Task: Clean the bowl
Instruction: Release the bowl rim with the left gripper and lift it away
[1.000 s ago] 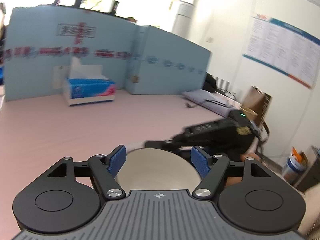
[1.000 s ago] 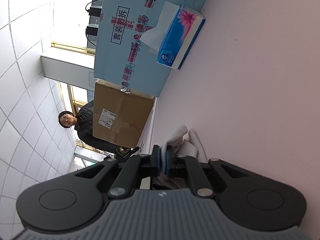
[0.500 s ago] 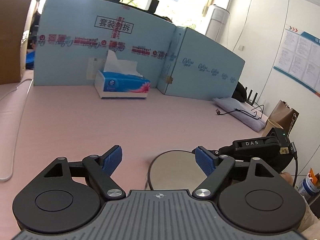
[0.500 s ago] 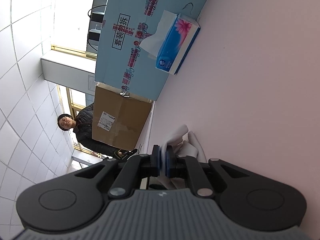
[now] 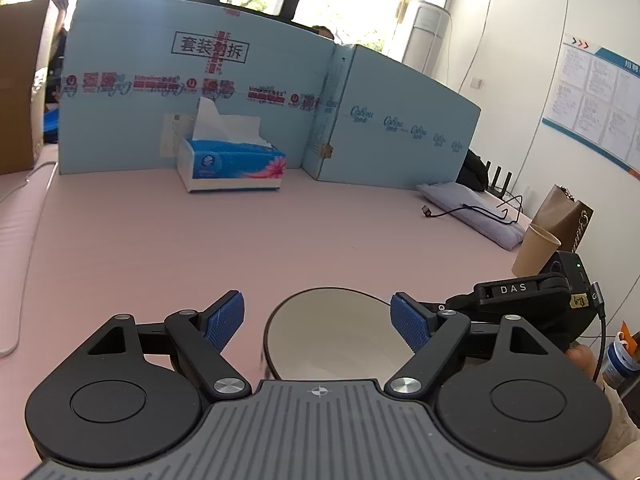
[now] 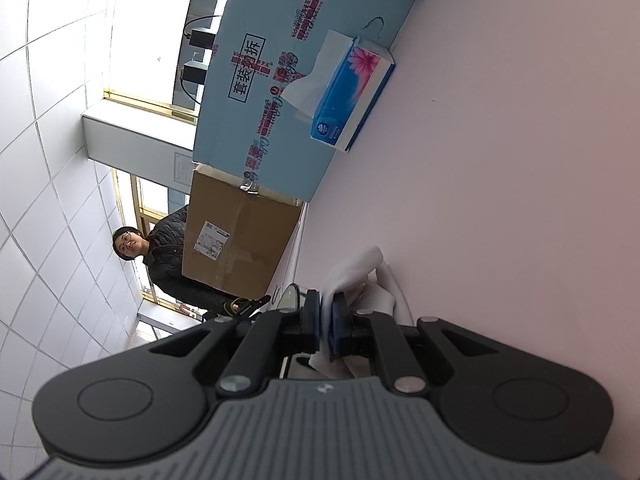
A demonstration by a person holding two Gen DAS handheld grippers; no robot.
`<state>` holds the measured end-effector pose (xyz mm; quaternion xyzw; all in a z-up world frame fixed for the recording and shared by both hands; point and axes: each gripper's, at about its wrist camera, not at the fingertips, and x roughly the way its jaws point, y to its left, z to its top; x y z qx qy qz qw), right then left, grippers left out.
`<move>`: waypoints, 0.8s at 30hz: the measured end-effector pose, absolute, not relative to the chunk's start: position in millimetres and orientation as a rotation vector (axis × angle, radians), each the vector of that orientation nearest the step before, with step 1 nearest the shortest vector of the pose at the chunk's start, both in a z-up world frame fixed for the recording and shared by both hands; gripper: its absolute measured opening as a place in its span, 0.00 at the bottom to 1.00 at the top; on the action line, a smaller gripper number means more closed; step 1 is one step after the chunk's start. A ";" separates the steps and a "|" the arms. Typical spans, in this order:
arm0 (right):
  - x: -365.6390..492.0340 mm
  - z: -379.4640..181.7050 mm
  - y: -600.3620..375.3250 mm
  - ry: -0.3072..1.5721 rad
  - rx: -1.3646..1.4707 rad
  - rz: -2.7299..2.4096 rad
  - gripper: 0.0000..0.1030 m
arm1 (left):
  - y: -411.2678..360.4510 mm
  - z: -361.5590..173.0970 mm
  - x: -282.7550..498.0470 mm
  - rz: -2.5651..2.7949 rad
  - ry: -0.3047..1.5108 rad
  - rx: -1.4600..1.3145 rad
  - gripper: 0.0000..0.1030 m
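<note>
1. The left tool (image 5: pixel 318 322) stands released, its 2 blue pads (image 5: pixel 224 320) spread wide, touching nothing.
2. The bowl (image 5: pixel 332 332) sits on the pink worktop (image 5: pixel 200 248) between those pads, nearer the right one; its near rim is cut off by the tool's body, and whether the inside is dirty cannot be made out.
3. The right tool (image 6: pixel 325 326) is clenched on a white tissue (image 6: pixel 352 276), which bunches out past the pads; its lower part is hidden behind the fingers.
4. In the left wrist view, the right tool (image 5: pixel 520 300) lies just right of the bowl, its tips hidden behind the left tool's pad.
5. In the right wrist view, only a thin curved white edge of the bowl shows beside the tissue.
6. A tissue box (image 5: pixel 232 164) stands well apart at the back, against a blue board (image 5: pixel 192 80).
7. A paper cup (image 5: pixel 536 250) is partly hidden at the right edge.
</note>
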<state>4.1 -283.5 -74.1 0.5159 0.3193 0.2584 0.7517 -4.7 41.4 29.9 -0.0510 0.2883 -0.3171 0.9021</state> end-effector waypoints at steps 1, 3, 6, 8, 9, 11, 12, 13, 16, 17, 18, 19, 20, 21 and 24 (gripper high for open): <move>2.6 -73.9 -283.6 0.697 1.125 0.564 0.09 | 40.5 29.5 -5.2 -0.654 0.600 -0.105 0.83; 0.0 -73.8 -283.8 0.697 1.123 0.565 0.09 | 38.3 29.5 -6.1 -0.647 0.608 -0.105 0.83; -2.9 -73.6 -284.0 0.698 1.121 0.567 0.09 | 34.9 29.7 -9.2 -0.640 0.613 -0.101 0.83; -4.2 -73.0 -283.6 0.698 1.116 0.568 0.09 | 32.0 29.7 -11.9 -0.643 0.615 -0.094 0.82; -5.2 -72.7 -283.6 0.697 1.112 0.567 0.09 | 30.2 29.8 -13.2 -0.643 0.616 -0.089 0.82; -6.3 -72.1 -283.1 0.696 1.104 0.564 0.09 | 26.9 29.6 -14.7 -0.637 0.617 -0.078 0.82; -6.6 -71.7 -282.8 0.696 1.100 0.562 0.09 | 25.4 29.1 -15.2 -0.632 0.619 -0.071 0.81; -7.3 -71.0 -282.4 0.696 1.095 0.561 0.09 | 24.4 28.8 -15.6 -0.626 0.621 -0.066 0.81; -8.2 -69.9 -281.6 0.693 1.083 0.559 0.09 | 21.8 30.9 -20.4 -0.607 0.609 -0.051 0.81; -8.7 -70.1 -281.6 0.693 1.083 0.560 0.09 | 20.5 33.2 -25.1 -0.610 0.595 -0.047 0.81; -8.3 -70.3 -281.7 0.693 1.083 0.562 0.09 | 19.7 34.0 -27.0 -0.614 0.590 -0.046 0.81; -8.3 -70.5 -281.8 0.693 1.084 0.562 0.09 | 16.2 35.6 -32.6 -0.632 0.578 -0.033 0.81; -8.0 -71.0 -282.0 0.693 1.085 0.564 0.09 | 12.2 37.4 -39.1 -0.653 0.564 -0.017 0.81; -7.9 -71.4 -282.1 0.694 1.085 0.566 0.09 | 6.5 38.5 -45.8 -0.679 0.553 0.006 0.81; -8.8 -72.1 -282.4 0.694 1.085 0.570 0.09 | -11.9 36.8 -61.1 -0.754 0.536 0.086 0.81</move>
